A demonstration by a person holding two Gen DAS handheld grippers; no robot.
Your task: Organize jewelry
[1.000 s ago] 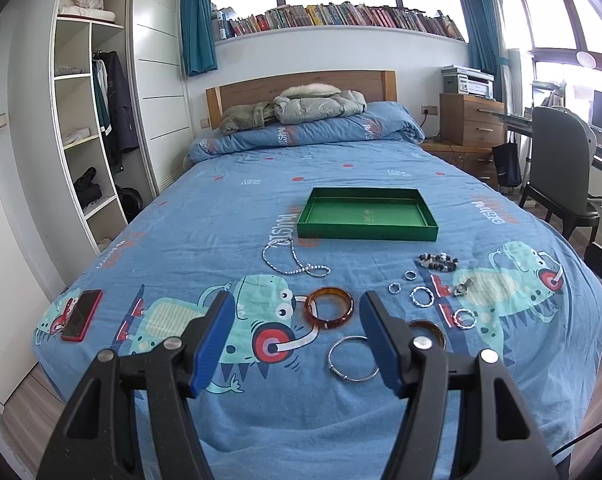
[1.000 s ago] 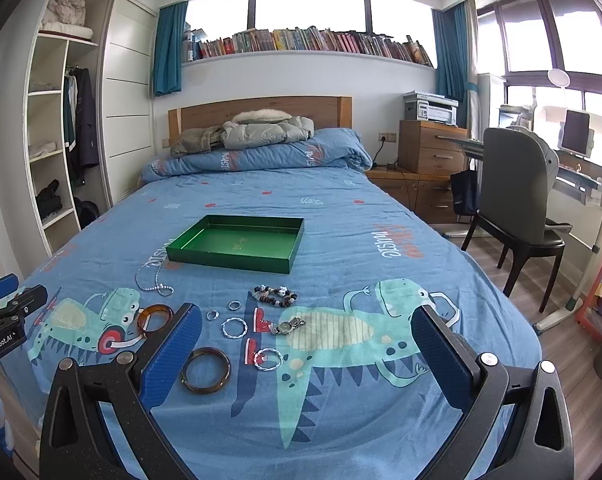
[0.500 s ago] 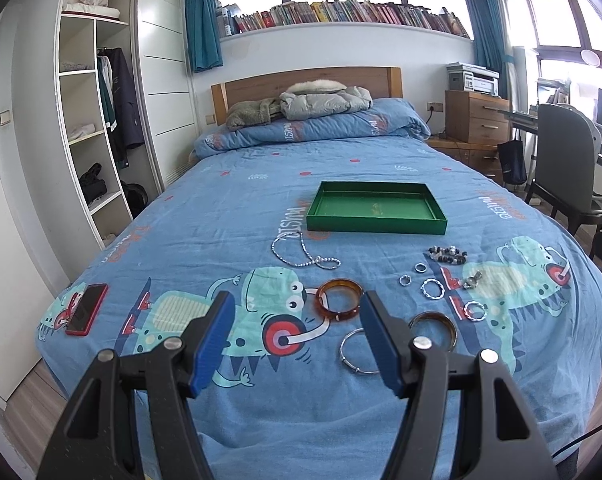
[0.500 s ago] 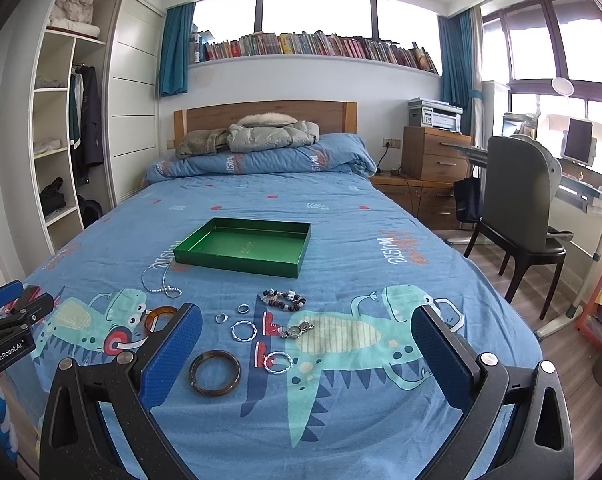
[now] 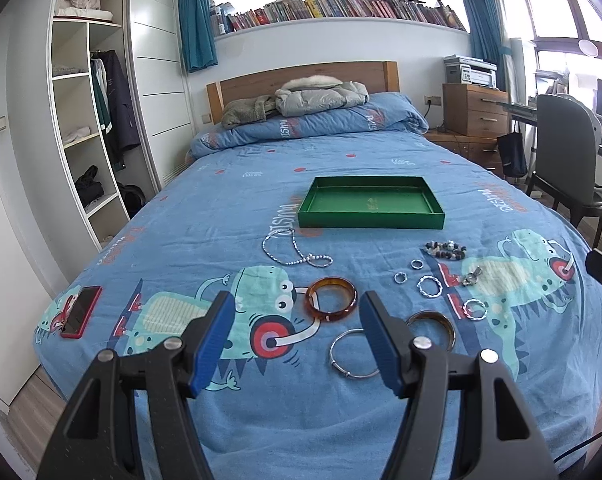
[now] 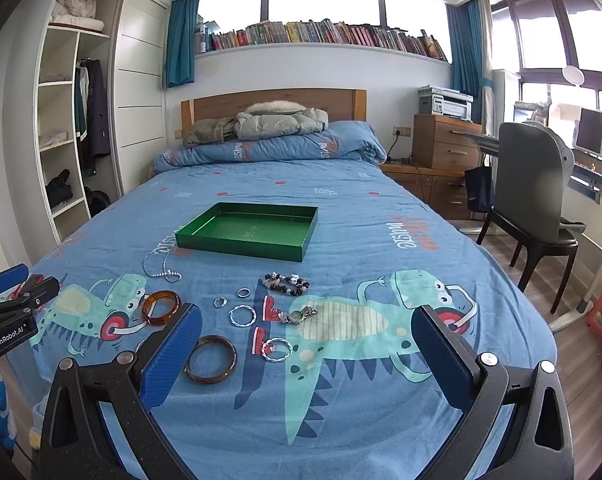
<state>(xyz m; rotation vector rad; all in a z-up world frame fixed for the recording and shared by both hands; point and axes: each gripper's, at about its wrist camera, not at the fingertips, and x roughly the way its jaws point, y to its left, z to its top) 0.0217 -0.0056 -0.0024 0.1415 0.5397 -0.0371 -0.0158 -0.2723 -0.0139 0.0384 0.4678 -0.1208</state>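
A blue dinosaur-print bedspread (image 5: 229,216) carries a shallow green rectangular tray (image 5: 371,202) near its middle; bangles, rings and a pearl necklace (image 5: 293,254) lie toward the foot edge. The left gripper (image 5: 297,338) and right gripper (image 6: 307,354) hover wide apart, holding nothing

A shallow green tray (image 5: 371,216) is sitting empty on the bed, while an amber bangle (image 5: 331,299), dark bangle (image 6: 210,359), silver bangle (image 5: 351,353), bead necklace (image 5: 292,250), beaded bracelet (image 6: 287,283), watch (image 6: 299,314) and rings (image 6: 243,315) are lying scattered just before it
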